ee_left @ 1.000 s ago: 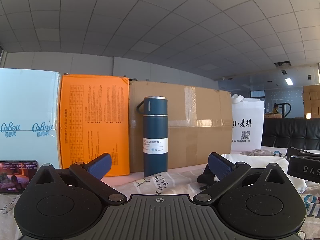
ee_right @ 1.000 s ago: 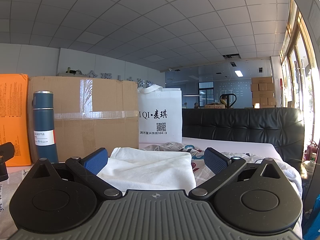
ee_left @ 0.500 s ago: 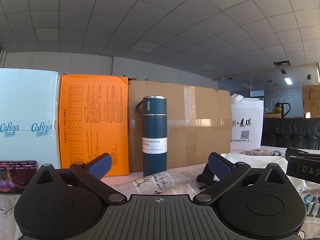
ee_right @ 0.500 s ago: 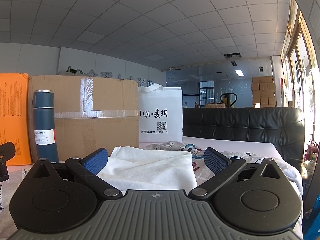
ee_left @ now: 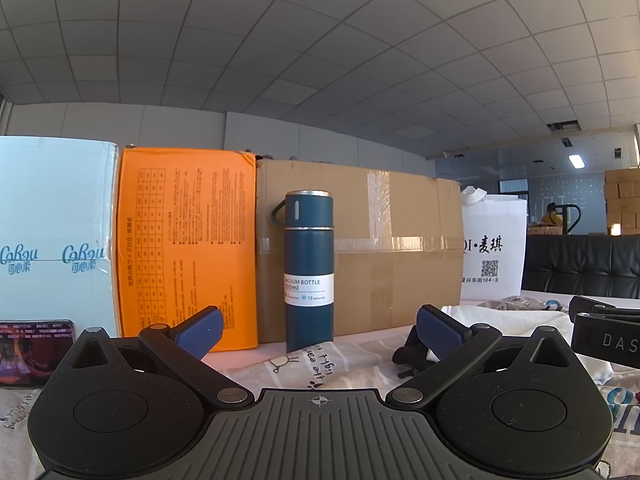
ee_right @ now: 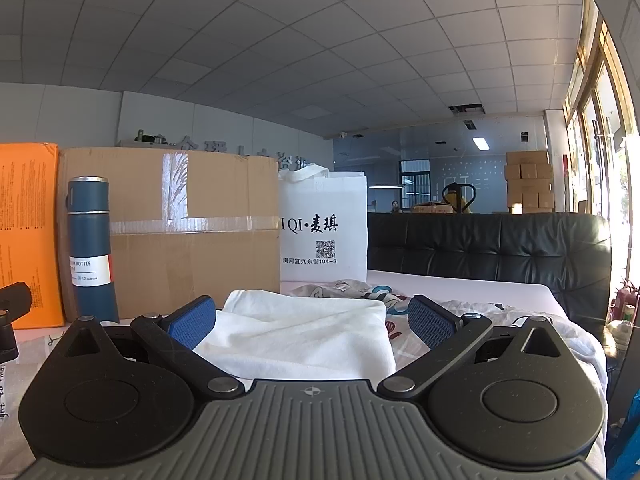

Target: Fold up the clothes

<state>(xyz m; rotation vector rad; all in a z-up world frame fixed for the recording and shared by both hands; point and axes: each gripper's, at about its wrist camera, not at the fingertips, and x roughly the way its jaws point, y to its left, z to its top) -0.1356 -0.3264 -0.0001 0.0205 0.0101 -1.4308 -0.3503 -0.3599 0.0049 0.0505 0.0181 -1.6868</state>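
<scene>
A folded white garment [ee_right: 304, 334] lies on the patterned tablecloth straight ahead of my right gripper [ee_right: 311, 318], which is open, its blue pads on either side of the cloth's near end without closing on it. The same white garment [ee_left: 516, 318] shows at the right in the left wrist view, partly hidden by the right gripper's black body [ee_left: 604, 338]. My left gripper [ee_left: 319, 326] is open with nothing between its pads and points at a blue vacuum bottle [ee_left: 308, 270]. A patterned garment [ee_right: 340, 290] lies crumpled behind the white one.
Behind the bottle stand a brown cardboard box [ee_left: 396, 256], an orange box [ee_left: 186, 248], a pale blue box [ee_left: 52, 240] and a white tote bag [ee_right: 324, 228]. A phone [ee_left: 34, 346] lies at the left. A black sofa [ee_right: 492, 252] runs beyond the table.
</scene>
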